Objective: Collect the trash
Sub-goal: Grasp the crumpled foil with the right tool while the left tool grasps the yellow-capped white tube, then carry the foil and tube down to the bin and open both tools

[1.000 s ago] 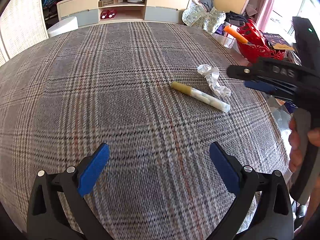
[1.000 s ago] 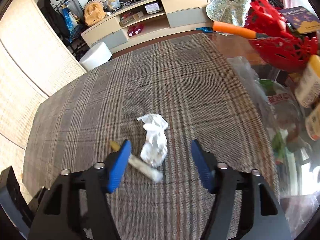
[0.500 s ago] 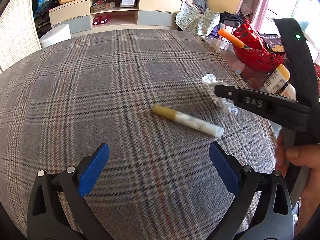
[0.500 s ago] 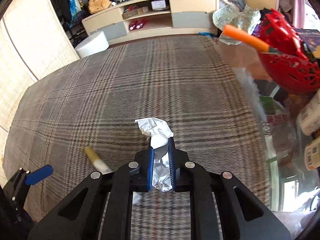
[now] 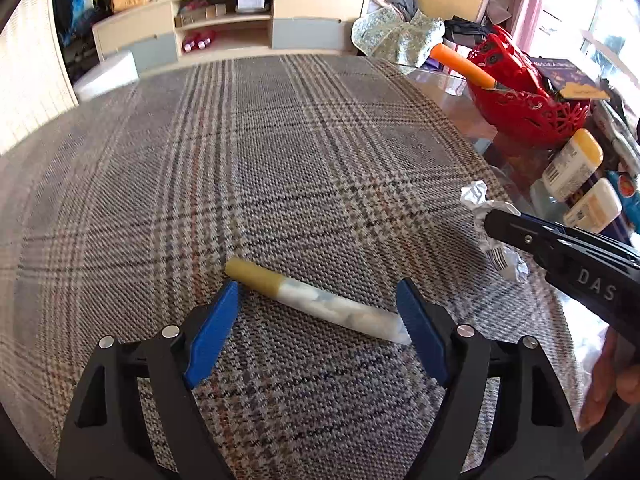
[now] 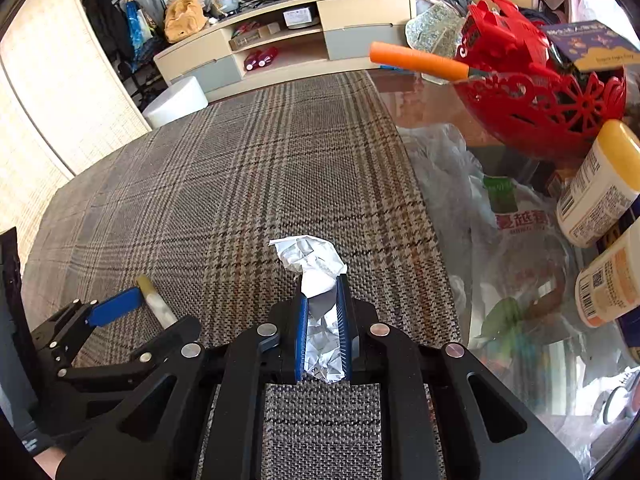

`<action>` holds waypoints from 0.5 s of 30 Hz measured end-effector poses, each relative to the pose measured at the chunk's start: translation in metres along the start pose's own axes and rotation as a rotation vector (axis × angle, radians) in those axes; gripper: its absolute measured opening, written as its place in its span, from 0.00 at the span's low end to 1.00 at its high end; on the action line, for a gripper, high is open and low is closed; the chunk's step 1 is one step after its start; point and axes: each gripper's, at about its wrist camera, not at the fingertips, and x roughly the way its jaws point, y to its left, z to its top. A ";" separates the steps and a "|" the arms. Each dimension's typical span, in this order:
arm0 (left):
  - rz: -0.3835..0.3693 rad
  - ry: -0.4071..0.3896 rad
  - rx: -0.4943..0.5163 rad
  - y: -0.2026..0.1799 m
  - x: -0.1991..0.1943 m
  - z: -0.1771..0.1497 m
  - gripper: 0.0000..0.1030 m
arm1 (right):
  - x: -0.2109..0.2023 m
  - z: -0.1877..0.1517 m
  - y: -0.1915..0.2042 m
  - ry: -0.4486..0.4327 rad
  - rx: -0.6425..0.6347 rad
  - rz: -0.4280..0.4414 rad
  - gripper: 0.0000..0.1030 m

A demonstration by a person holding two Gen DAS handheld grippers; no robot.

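On the plaid cloth (image 5: 280, 168) lies a tube (image 5: 316, 304) with a yellow cap, and it is between the two blue pads of the left gripper (image 5: 318, 312). The jaws have just been closing, but they are not on the tube yet: the left pad is just beside the cap and the right pad is at the clear end. The tube lies flat and slanted across the gap.

To the right, the right gripper (image 6: 323, 328) is clamped on a crumpled foil wrapper (image 6: 310, 260). Its pads press the wrapper from both sides, and the top of the wrapper sticks out above them. From the left wrist view, a barcode shows on the wrapper, and the letters "DAS" are printed in grey on the side of the right gripper.

Beside the cloth, on the glass table (image 6: 440, 120), lies a clear bag (image 6: 516, 216) with red Chinese characters, too small to read fully. Near it are two white bottles (image 6: 600, 196) with yellow caps and barcodes, and a red basket (image 6: 552, 108).
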 end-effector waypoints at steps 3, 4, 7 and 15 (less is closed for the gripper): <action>0.023 -0.002 0.023 -0.002 0.001 -0.002 0.69 | 0.001 -0.003 0.001 0.004 0.000 0.012 0.14; 0.039 -0.002 0.031 -0.003 0.000 -0.002 0.64 | 0.001 -0.005 0.002 0.005 -0.002 0.013 0.14; 0.084 -0.010 0.058 0.000 -0.004 -0.007 0.48 | -0.002 -0.011 0.007 0.005 -0.011 0.024 0.14; 0.052 -0.001 0.030 0.028 -0.026 -0.029 0.11 | -0.017 -0.030 0.026 0.020 -0.040 0.034 0.14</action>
